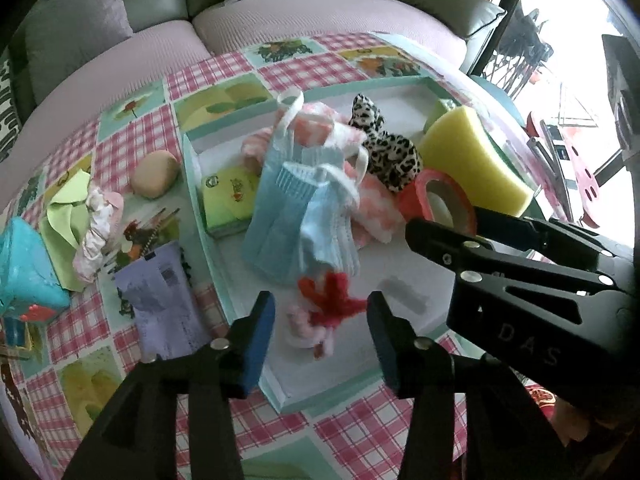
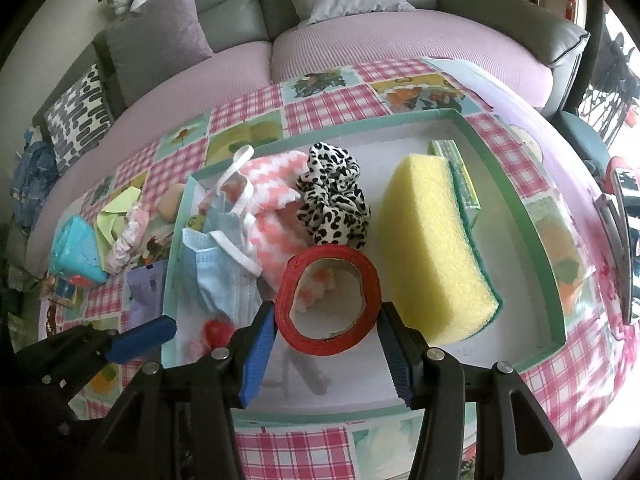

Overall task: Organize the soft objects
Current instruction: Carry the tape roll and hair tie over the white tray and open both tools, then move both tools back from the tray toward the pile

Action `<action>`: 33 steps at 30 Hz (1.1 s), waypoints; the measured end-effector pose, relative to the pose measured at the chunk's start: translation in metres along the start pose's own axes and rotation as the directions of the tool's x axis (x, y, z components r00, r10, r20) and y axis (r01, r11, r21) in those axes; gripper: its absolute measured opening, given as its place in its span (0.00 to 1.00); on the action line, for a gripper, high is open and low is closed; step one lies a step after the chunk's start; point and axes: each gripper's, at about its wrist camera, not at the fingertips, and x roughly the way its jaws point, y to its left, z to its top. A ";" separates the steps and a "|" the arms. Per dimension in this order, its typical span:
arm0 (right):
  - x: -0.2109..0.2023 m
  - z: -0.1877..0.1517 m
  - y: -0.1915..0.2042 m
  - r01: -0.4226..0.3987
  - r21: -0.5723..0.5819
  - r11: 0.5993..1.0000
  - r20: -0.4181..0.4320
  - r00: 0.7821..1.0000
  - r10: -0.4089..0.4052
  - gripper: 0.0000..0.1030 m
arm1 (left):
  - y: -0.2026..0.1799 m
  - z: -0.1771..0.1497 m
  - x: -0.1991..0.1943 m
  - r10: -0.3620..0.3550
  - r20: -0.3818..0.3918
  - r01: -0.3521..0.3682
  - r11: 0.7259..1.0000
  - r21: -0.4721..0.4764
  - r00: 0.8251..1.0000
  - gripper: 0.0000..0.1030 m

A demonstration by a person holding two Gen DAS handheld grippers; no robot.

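A white tray with a teal rim holds blue face masks, a pink-and-white knitted cloth, a leopard scrunchie and a yellow sponge. A small red-and-pink yarn toy lies on the tray floor between the pads of my left gripper, which stands open around it. My right gripper is shut on a red tape roll, held on edge just above the tray.
On the checked tablecloth left of the tray lie a beige ball, a green cloth, a pink scrunchie, a teal box and a lilac packet. A sofa runs behind the table.
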 end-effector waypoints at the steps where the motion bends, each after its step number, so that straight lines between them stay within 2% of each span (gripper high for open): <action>1: -0.001 0.000 0.000 -0.002 0.000 1.000 0.004 1.000 0.002 0.53 | 0.001 0.001 -0.001 -0.003 0.004 0.003 1.000 -0.001 1.000 0.51; 5: -0.009 0.002 0.001 -0.015 0.003 1.000 0.028 1.000 0.014 0.57 | 0.005 0.004 -0.011 -0.001 0.031 0.001 1.000 -0.011 1.000 0.53; 10: -0.017 0.003 0.002 -0.018 0.001 1.000 0.055 0.998 0.018 0.57 | 0.017 0.005 -0.022 0.008 0.059 -0.005 0.999 -0.042 0.998 0.53; 16: -0.026 0.003 0.009 -0.029 -0.024 0.999 0.081 0.996 0.031 0.57 | 0.056 0.003 -0.035 0.066 0.084 -0.054 0.988 -0.143 0.994 0.53; 20: -0.023 0.002 0.016 -0.035 -0.044 0.998 0.069 0.997 0.038 0.57 | 0.095 -0.002 -0.041 0.121 0.085 -0.095 0.961 -0.260 0.989 0.53; 23: -0.022 0.001 0.023 -0.042 -0.062 0.997 0.063 0.997 0.046 0.57 | 0.122 -0.008 -0.045 0.144 0.078 -0.108 0.929 -0.353 0.987 0.56; 25: -0.021 0.000 0.028 -0.049 -0.075 0.996 0.059 0.997 0.053 0.57 | 0.138 -0.012 -0.047 0.170 0.070 -0.127 0.902 -0.412 0.983 0.65; 27: -0.019 -0.001 0.036 -0.058 -0.093 0.994 0.052 0.997 0.063 0.57 | 0.150 -0.017 -0.049 0.204 0.059 -0.156 0.878 -0.452 0.977 0.65; 29: -0.017 -0.002 0.046 -0.072 -0.116 0.991 0.043 0.996 0.077 0.57 | 0.160 -0.021 -0.050 0.216 0.056 -0.163 0.860 -0.483 0.975 0.67; 31: -0.015 -0.004 0.057 -0.086 -0.141 0.986 0.033 0.995 0.091 0.57 | 0.168 -0.024 -0.052 0.227 0.053 -0.170 0.846 -0.505 0.972 0.78; 33: -0.013 -0.005 0.066 -0.096 -0.158 0.983 0.023 0.995 0.101 0.60 | 0.174 -0.027 -0.053 0.251 0.048 -0.191 0.833 -0.519 0.967 0.81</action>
